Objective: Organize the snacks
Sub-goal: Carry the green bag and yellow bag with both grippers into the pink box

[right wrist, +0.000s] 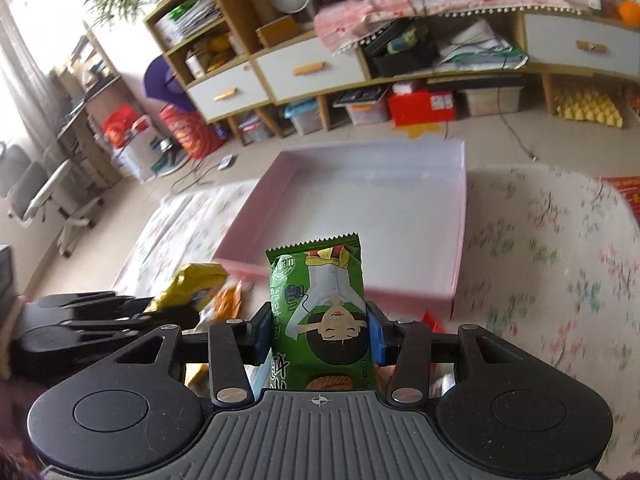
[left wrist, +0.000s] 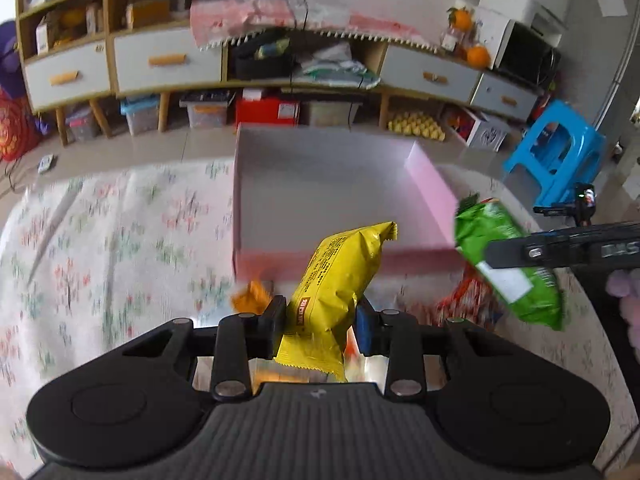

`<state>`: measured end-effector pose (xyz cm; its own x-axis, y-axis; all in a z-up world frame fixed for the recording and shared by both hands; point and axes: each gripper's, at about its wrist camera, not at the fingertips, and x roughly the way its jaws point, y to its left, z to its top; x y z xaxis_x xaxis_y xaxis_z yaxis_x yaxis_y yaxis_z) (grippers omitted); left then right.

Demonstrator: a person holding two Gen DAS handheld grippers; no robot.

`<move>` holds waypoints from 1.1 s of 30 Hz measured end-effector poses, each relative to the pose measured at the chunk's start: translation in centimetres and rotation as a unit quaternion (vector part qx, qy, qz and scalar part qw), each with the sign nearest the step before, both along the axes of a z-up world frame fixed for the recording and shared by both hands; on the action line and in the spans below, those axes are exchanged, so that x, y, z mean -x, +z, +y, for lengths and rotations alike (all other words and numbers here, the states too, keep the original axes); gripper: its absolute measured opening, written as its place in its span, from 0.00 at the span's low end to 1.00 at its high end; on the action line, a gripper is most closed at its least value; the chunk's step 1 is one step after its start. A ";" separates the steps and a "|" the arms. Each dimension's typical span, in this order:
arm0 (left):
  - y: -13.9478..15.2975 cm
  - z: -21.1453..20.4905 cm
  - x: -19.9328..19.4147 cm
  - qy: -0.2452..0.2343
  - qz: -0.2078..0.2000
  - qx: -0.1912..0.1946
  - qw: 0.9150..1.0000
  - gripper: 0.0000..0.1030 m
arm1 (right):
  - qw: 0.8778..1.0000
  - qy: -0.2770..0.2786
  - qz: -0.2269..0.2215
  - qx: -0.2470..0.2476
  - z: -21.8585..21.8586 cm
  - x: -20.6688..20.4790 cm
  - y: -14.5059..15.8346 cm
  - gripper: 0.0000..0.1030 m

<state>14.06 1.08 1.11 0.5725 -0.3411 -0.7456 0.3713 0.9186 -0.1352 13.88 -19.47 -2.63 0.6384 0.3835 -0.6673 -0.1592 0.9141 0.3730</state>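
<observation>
We find a shallow pink tray (left wrist: 430, 184) lying empty at the centre of the left wrist frame on a flowered cloth (left wrist: 120, 232); its near wall runs across mid-frame and its floor offers open room on all sides. In the right wrist frame the same tray (right wrist: 460, 240) fills the middle, its near edge just above the gripper.

We note the left gripper (left wrist: 320, 320) at lower centre, jaws pinching a yellow snack packet (left wrist: 340, 276) near its lower end; the packet stands tilted, its top reaching over the tray's near wall. Orange wrappers (left wrist: 252, 298) lie on the cloth just left of the jaws.

The right gripper (right wrist: 318, 330) pinches a green snack packet (right wrist: 320, 308) by both side edges. The packet stands upright, its serrated top overlapping the tray's near edge.
</observation>
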 end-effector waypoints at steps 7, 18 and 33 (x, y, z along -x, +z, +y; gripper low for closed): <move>-0.5 -3.2 -3.9 -0.015 -0.025 -0.025 0.999 0.31 | 0.999 -0.040 -0.008 -0.012 -1.2 -5.4 -0.5 0.43; -3.2 -4.4 -7.6 -0.005 -0.030 -0.070 0.997 0.31 | 0.998 -0.058 0.015 0.007 -1.0 -10.6 -3.8 0.43; -4.0 -4.4 -8.3 -0.013 -0.020 -0.106 0.994 0.35 | 0.998 -0.044 0.038 0.040 0.2 -12.1 -5.7 0.48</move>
<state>22.40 -3.29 -2.87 0.5959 -0.1946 -0.7791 0.3969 0.9148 0.0751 25.99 -19.23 -8.28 0.6144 0.2720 -0.7406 -0.0510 0.9504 0.3068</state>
